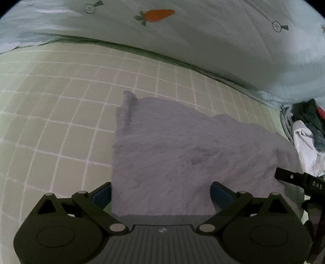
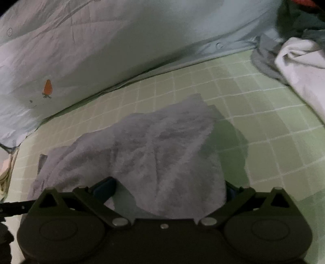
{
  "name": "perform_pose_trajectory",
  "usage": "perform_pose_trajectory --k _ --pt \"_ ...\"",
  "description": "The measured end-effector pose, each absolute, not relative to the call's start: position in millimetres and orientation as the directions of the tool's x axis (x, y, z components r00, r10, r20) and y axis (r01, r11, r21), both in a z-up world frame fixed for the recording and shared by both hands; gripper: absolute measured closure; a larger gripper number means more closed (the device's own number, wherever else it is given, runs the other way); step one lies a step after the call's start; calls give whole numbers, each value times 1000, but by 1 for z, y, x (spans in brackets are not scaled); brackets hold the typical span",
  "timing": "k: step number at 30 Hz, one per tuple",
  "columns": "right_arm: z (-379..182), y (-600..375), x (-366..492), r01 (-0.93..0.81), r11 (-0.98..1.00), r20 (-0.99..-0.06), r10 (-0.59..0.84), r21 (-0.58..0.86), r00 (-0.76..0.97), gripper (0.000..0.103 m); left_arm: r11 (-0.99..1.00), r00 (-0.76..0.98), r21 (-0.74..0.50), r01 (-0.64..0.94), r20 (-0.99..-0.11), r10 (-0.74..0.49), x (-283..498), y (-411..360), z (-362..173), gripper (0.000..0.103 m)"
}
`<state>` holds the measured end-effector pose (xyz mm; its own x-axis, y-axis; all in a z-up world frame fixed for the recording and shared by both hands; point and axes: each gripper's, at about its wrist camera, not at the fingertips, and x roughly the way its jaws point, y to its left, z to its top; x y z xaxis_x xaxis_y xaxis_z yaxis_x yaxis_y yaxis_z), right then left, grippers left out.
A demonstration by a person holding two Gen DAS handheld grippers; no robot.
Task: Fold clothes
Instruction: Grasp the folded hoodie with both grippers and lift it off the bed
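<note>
**Setting: Bed Area, Dim Light**

The working area is a bed covered by a pale green sheet with a white grid pattern (image 1: 61,113), lying flat and mostly smooth. Along its far edge lies a bulky pale blue quilted duvet printed with orange carrots (image 1: 203,40); one carrot motif (image 1: 157,15) is plainly visible in the left wrist view, another in the right wrist view. The duvet's lower edge rests on the sheet, with a dark shadow line beneath it. Lighting is low and uneven. Both views are grainy, with a shadow patch (image 2: 225,140) falling across the sheet. No walls, floor or windows can be made out.
</note>
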<state>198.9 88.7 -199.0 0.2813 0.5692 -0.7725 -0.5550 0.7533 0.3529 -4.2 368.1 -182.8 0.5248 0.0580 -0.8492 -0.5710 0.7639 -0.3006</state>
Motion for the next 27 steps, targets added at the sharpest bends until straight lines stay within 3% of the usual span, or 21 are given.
perform_pose_trajectory --k 9,13,15,16,18,19,20,22,27 --pt "-201 117 211 -618 679 -764 617 397 187 0 795 512 -284 -536 -858 38 19 367 -194 0" --pt "-199 132 206 -644 653 -766 623 399 158 7 784 533 -296 -546 -845 53 16 362 -195 2" --pt "-198 137 200 -659 634 -759 635 404 146 28 766 548 -307 -564 -833 70 12 357 -193 9" --pt "-196 138 196 -665 625 -753 642 408 141 33 766 553 -303 -567 -829 81 11 352 -191 16" --pt "-191 136 189 -676 622 -748 646 396 156 57 772 558 -288 -567 -823 103 8 343 -186 30" --pt "-187 135 185 -682 619 -743 649 391 163 62 773 563 -285 -567 -819 111 6 340 -183 45" --pt "-182 132 180 -690 611 -733 658 389 169 66 767 570 -291 -571 -814 115 2 337 -179 58" --pt "-169 125 168 -698 590 -705 688 407 170 69 758 582 -303 -577 -804 122 -10 331 -170 69" --pt "-133 105 114 -712 521 -622 769 471 152 70 780 609 -301 -548 -783 126 -49 305 -142 74"
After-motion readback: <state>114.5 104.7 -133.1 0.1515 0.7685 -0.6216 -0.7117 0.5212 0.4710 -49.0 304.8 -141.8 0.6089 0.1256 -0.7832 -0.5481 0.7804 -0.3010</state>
